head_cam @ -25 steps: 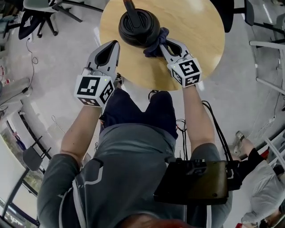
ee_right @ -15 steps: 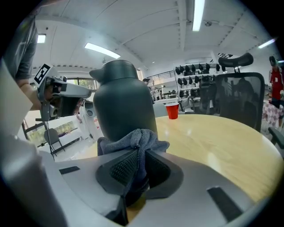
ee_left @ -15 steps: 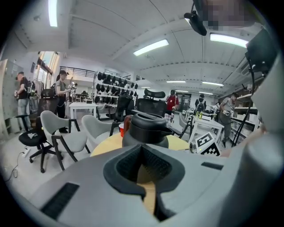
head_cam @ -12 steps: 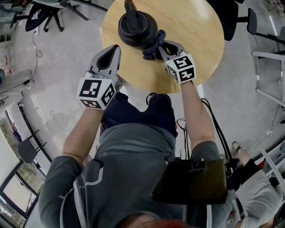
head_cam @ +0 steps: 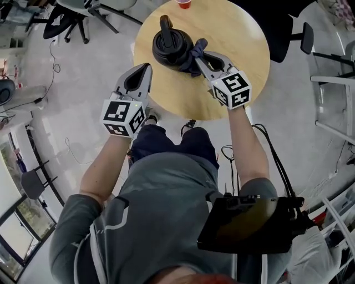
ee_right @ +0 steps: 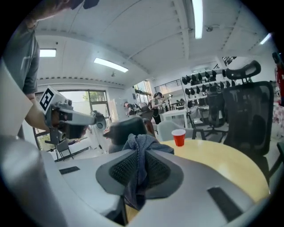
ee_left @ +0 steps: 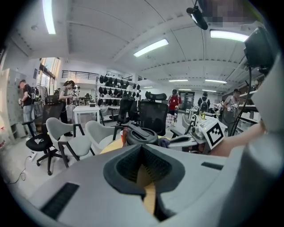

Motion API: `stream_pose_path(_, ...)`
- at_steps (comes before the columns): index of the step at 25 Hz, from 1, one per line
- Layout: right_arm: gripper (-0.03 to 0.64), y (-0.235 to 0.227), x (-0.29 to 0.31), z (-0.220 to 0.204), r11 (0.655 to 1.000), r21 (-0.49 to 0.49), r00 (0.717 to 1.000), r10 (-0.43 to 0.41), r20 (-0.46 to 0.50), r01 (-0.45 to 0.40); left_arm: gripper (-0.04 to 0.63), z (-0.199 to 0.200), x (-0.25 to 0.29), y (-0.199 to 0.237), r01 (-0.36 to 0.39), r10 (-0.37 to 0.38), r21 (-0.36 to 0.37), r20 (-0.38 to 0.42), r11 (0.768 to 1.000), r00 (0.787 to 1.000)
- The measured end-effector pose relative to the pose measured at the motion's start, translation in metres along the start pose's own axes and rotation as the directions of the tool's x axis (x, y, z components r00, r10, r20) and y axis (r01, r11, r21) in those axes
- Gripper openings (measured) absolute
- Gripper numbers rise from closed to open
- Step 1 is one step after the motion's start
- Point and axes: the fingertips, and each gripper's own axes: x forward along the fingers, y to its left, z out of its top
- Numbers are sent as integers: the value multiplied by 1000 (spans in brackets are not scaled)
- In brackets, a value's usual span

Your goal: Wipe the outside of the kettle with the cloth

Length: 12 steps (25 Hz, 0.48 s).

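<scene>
Kettle: a black kettle point(head_cam: 173, 47) stands on the round wooden counter point(head_cam: 238, 66), towards its left side. From above, only the lid and handle are plain to see.
Cloth: a dark blue cloth point(head_cam: 194, 54) is bunched against the kettle's right side, touching it.
Right hand-held gripper: the right hand-held gripper point(head_cam: 198, 56) has its jaws clamped on the cloth. In its own view a fold of cloth point(ee_right: 141, 150) stands above the tips and a tail hangs below them.
Left hand-held gripper: the left hand-held gripper point(head_cam: 145, 69) has its jaws closed tip to tip with nothing between them. It is held over the counter's near-left edge, apart from the kettle.
Hard to make out: in the right gripper view the kettle point(ee_right: 126, 131) is a dark blur, half hidden behind the cloth. In the left gripper view only the kettle's top point(ee_left: 141, 135) clears the jaws.
Cut off: a red cup point(head_cam: 183, 3) at the counter's far edge is clipped by the top of the head view. It shows whole in the right gripper view point(ee_right: 178, 137).
</scene>
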Motion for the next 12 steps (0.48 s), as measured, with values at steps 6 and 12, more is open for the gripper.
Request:
stream_pose_path(6, 64, 7, 2, 51, 995, -92, 998, 45, 54, -40, 9, 13, -3, -3, 12, -12, 2, -1, 1000, 1000)
stream_pose_path(12, 64, -7, 16, 43, 993, -113, 999, 30, 36, -26, 9, 4, 6, 7, 11, -11, -1, -23, 1000, 1000)
